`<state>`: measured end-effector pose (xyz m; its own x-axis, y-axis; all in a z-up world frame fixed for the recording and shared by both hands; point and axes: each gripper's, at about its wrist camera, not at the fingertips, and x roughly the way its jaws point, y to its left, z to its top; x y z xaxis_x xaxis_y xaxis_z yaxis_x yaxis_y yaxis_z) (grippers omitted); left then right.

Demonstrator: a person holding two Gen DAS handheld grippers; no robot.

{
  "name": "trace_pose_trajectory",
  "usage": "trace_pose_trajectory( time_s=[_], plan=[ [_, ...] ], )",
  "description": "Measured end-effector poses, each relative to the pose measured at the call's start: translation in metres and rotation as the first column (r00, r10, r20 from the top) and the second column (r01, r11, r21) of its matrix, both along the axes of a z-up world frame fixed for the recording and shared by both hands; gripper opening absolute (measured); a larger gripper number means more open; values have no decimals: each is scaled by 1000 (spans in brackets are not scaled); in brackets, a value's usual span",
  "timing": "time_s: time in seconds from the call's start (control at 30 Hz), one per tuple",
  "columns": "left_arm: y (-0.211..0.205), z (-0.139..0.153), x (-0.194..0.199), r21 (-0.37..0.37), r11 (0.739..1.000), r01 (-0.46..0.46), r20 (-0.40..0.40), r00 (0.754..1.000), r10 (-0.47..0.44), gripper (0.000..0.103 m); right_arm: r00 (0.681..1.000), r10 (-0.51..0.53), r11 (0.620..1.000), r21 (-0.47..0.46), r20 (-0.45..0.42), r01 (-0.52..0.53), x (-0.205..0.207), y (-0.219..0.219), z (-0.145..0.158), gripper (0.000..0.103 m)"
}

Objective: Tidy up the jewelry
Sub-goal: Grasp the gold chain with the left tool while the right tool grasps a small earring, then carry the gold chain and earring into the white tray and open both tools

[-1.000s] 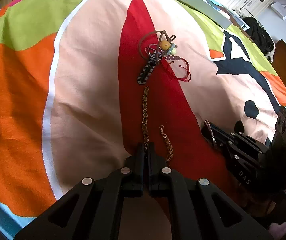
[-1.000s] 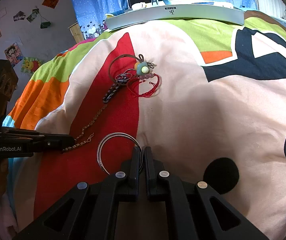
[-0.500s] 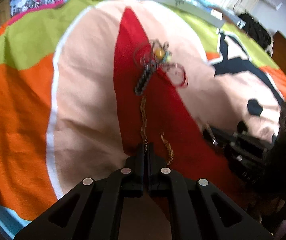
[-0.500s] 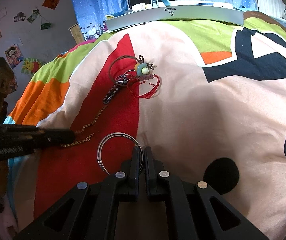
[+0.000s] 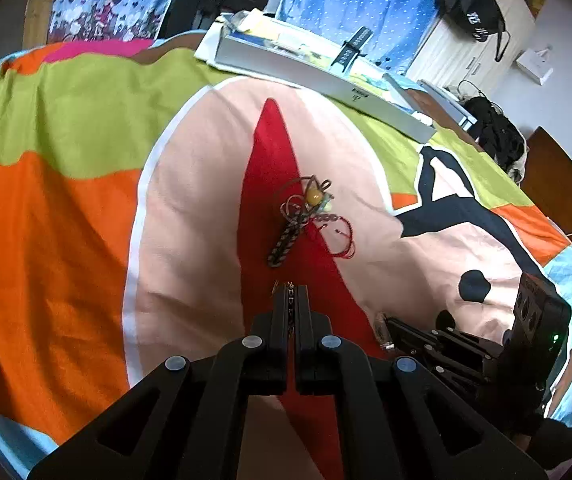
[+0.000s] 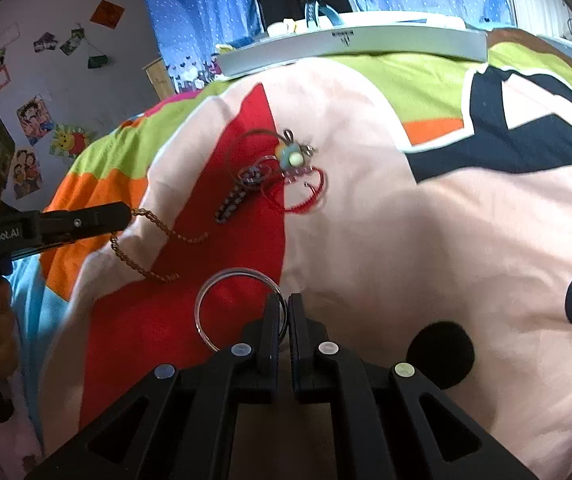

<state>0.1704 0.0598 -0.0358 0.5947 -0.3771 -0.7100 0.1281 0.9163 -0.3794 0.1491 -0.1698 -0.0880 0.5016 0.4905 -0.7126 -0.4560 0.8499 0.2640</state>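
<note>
Ann: Left gripper [image 6: 128, 213] has its fingers pressed together on a chain [image 6: 142, 240]. Both ends of the chain hang down loose, and it is held up over the red part of the blanket [image 6: 366, 240], near the blanket's left edge.

Ben: And the right gripper [image 6: 284, 312]?

Ann: That one is pinching a ring [image 6: 202, 312], a thin silver hoop. The ring sticks out to the left of its fingers, low down near the front edge of the blanket.

Ben: How will the chain behave?

Ann: It looks light and floppy. It bends and swings, so it could slip or knot up. Holding it near the middle seems fine, but one end might be neater.

Ben: And the ring?

Ann: It looks stiff, thin and smooth. It could slide out, so a firm pinch on the rim is best.

Ben: What else is there?

Ann: A pile [image 5: 310, 216] of more jewelry sits in the middle of the blanket, all tangled. A red cord [image 5: 342, 236] is in it.
</note>
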Motion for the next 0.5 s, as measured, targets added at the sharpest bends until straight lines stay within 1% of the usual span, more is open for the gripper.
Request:
trace_pose_trajectory(
  time_s=[0.07, 0.17, 0.3, 0.4, 0.5],
  plan=[
    [-2, 5, 0, -5, 1000, 5, 18, 1000, -5, 0, 1000, 7, 1000, 4, 9, -7, 0, 0, 3, 5],
    [-2, 17, -2, -25, 1000, 12, 72, 997, -10, 0, 1000, 4, 1000, 13, 5, -4, 1, -1, 3, 5],
    [-2, 24, 4, -42, 999, 12, 89, 996, -8, 0, 1000, -15, 999, 41, 15, 15, 4, -8, 7, 4],
    [0, 29, 9, -62, 998, 15, 87, 996, -10, 0, 999, -20, 998, 53, 37, 18, 9, -11, 16, 4],
    [1, 35, 13, -65, 998, 22, 93, 996, -15, 0, 998, -18, 998, 57, 64, 14, 18, -12, 24, 3]
  ],
)
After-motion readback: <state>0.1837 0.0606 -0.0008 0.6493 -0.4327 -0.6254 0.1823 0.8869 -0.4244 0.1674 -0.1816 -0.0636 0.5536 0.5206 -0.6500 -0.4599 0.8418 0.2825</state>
